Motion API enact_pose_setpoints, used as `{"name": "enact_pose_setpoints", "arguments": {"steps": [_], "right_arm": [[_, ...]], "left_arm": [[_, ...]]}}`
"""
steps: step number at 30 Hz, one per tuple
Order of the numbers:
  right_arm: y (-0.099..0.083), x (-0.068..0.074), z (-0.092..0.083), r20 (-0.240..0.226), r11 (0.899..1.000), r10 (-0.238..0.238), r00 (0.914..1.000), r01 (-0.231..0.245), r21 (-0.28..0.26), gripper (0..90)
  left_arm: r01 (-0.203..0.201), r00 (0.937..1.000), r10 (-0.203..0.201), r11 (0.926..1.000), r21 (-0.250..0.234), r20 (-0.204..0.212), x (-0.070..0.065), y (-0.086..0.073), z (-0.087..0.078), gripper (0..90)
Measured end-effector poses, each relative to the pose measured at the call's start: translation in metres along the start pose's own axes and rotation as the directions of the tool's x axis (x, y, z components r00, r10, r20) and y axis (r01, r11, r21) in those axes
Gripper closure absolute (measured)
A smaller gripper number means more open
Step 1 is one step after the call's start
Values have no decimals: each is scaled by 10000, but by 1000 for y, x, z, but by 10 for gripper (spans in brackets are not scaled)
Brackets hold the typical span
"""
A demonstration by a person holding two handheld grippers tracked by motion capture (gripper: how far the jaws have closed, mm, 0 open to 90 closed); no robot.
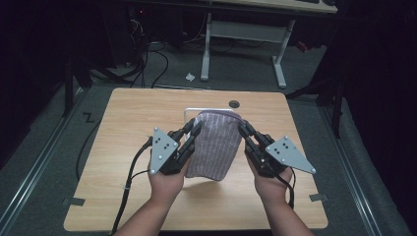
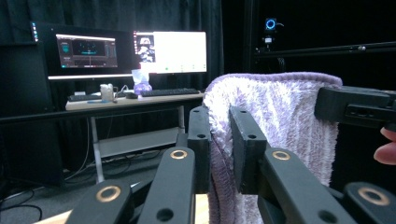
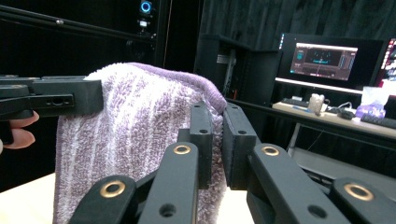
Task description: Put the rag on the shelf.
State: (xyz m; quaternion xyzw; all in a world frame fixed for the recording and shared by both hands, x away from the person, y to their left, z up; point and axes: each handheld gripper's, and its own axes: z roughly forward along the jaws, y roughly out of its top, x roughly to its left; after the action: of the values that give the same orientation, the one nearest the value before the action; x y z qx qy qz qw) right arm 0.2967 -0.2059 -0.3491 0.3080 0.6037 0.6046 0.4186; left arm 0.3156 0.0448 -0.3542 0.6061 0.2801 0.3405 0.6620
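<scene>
Towel [image 1: 212,142] hangs above table [image 1: 128,162] — left gripper [image 1: 195,129] at 9 o'clock, right gripper [image 1: 242,128] at 3, each pinching a top corner, probably to fold.

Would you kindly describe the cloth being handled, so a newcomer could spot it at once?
On the light wooden table, look midway between the left gripper and the right gripper. There a towel hangs lifted, each top corner pinched by one gripper. It is fluffy, pale purple with faint stripes, the one soft thing among black hardware.
</scene>
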Motion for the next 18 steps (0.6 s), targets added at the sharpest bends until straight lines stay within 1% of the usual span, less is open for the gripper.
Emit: {"name": "enact_pose_setpoints", "arguments": {"steps": [4, 8, 12, 15, 17, 18], "right_arm": [[7, -3, 2, -1, 10000, -10, 10000, 10, -68, 844], [11, -6, 3, -80, 10000, 68, 9999, -69, -45, 843], [14, -11, 6, -72, 9999, 145, 9999, -145, 0, 843], [16, -16, 12, -36, 9998, 177, 9998, -177, 113, 843], [19, -20, 19, 34, 9996, 195, 9998, -195, 180, 843], [19, -20, 19, 34, 9996, 195, 9998, -195, 180, 843]], "left_arm": [[-8, 10000, 8, 10000, 15, 27, 2, 3, 4, 797], [-96, 9998, 95, 9999, 106, 152, 4, 2, 9, 795], [20, 9996, -29, 9995, 312, 267, 9, 3, 16, 796], [63, 9995, -77, 9989, 461, 310, 14, 6, 24, 795], [109, 9994, -125, 9987, 491, 329, 17, 9, 29, 795], [139, 9993, -154, 9988, 477, 330, 19, 10, 32, 795]]}}
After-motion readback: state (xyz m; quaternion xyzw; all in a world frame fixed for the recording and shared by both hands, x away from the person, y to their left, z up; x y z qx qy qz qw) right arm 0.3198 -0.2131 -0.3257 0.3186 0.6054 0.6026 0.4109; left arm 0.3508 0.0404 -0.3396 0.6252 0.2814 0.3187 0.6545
